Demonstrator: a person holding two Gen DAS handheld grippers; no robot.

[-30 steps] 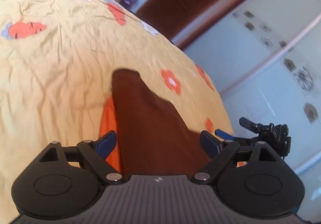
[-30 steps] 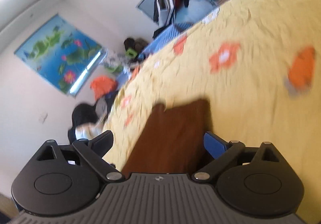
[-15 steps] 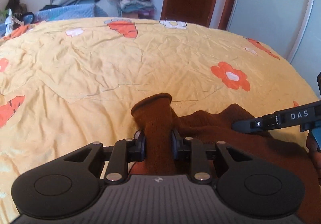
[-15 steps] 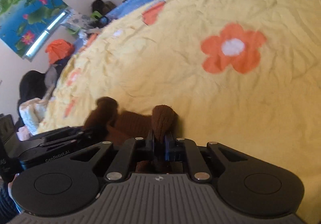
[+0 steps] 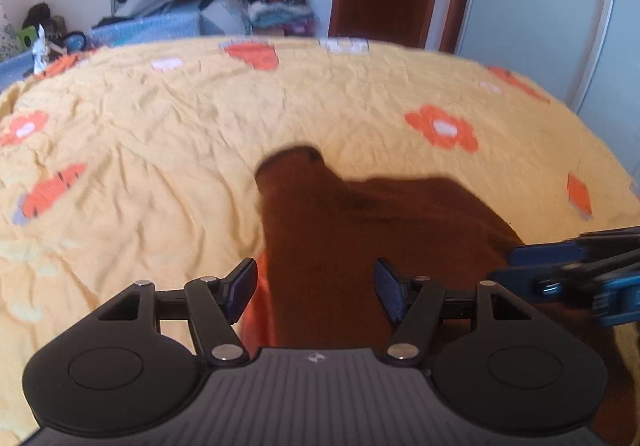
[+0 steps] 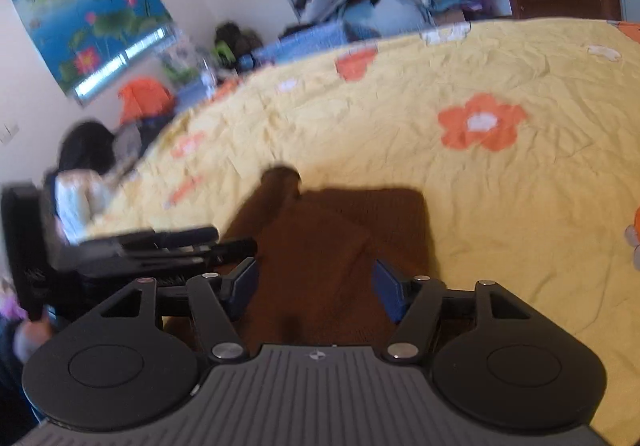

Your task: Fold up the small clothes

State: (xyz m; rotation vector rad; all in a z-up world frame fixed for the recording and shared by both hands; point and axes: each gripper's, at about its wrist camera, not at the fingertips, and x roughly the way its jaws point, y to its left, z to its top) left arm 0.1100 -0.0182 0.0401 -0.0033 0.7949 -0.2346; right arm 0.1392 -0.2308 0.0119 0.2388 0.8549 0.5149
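The yellow flowered bedspread (image 5: 168, 150) lies bare beyond the brown knitted garment (image 5: 320, 246), its far edge well off. Your left gripper (image 5: 316, 288) and right gripper (image 6: 314, 288) have just been opening; both jaws stand apart over the garment, pads off it. It lies folded, rumpled, dark.

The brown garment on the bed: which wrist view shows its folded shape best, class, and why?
The right wrist view: the brown garment shows its far edge, right side and a diagonal fold line. In the left wrist view the right gripper covers its right end, and the shape blurs.
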